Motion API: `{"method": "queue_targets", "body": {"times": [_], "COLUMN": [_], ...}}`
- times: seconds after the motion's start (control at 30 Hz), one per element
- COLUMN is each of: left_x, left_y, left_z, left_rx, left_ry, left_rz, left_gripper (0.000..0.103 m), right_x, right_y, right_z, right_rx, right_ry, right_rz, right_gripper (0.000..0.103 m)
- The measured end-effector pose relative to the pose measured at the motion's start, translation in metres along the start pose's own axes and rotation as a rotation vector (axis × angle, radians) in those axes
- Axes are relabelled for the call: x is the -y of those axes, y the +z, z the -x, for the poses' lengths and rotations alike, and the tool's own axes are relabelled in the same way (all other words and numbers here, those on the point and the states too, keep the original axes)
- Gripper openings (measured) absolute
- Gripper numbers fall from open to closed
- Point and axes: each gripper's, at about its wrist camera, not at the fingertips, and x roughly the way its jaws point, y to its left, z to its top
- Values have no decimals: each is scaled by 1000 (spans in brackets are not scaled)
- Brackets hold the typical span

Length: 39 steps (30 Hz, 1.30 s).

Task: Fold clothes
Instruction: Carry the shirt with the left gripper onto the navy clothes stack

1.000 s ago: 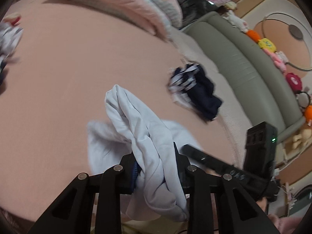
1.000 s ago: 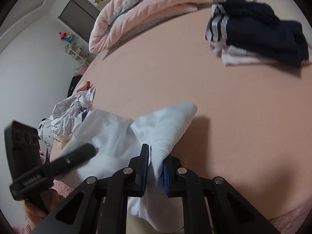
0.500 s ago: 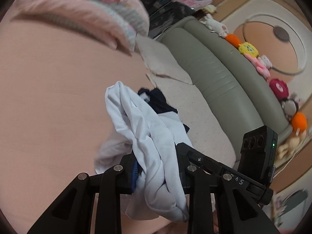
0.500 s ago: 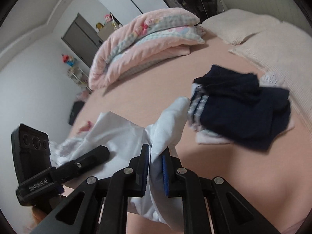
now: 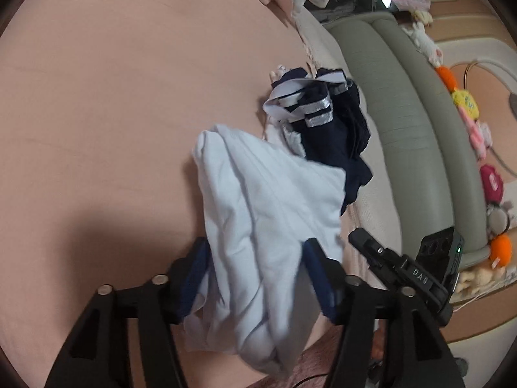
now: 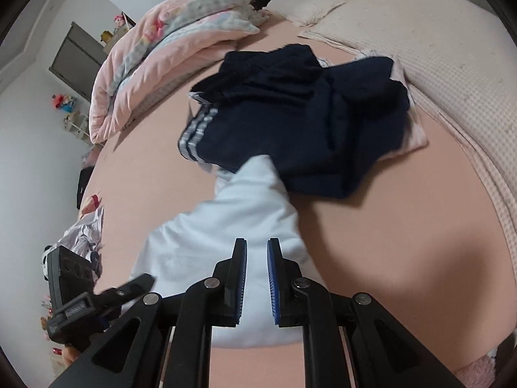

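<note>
A white garment (image 5: 258, 226) lies bunched on the pink bed sheet (image 5: 113, 97), its far end against a pile of folded navy clothes with white stripes (image 5: 326, 123). My left gripper (image 5: 255, 258) is open; the white cloth lies loose between its blue pads. In the right wrist view the white garment (image 6: 239, 226) reaches the navy pile (image 6: 307, 129). My right gripper (image 6: 257, 268) stands over the cloth with its jaws slightly apart and nothing pinched between them. Each gripper shows in the other's view, the right one (image 5: 404, 271) and the left one (image 6: 97, 300).
A folded pink quilt (image 6: 168, 48) lies at the far end of the bed. A cream blanket (image 6: 436, 48) covers the right side. A heap of unfolded clothes (image 6: 84, 236) sits at the left edge. A grey-green padded headboard (image 5: 404, 113) with plush toys (image 5: 465, 103) runs alongside.
Both grippers carried the white garment over to the navy pile and lowered it onto the sheet. Both jaws, earlier clamped on the cloth, have opened and let it go.
</note>
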Motion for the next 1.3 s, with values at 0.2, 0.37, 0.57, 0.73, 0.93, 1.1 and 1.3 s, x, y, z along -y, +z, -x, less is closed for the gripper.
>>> {"method": "queue_targets", "body": {"times": [0.2, 0.37, 0.57, 0.73, 0.93, 1.1, 1.3], "left_x": [-4, 16, 62, 119, 173, 189, 174], "left_y": [-2, -3, 6, 37, 105, 141, 149], "left_z": [-25, -37, 4, 35, 19, -29, -52], "left_rx": [-30, -28, 47, 93, 91, 39, 23], "left_ry": [4, -24, 29, -13, -77, -57, 53], "left_rz": [-31, -92, -251, -401, -531, -593, -592], "left_gripper": [80, 44, 31, 31, 31, 31, 33], "right_x": [13, 3, -24, -57, -54, -19, 32], "right_y": [-4, -8, -5, 9, 59, 98, 115], "right_z": [-37, -48, -9, 40, 87, 88, 17], "right_rx": [-129, -129, -31, 114, 320, 356, 189], "right_ry": [21, -5, 61, 67, 53, 11, -129], "right_rz": [22, 117, 150, 195, 149, 79, 11], "right_gripper": [54, 26, 16, 16, 16, 16, 16]}}
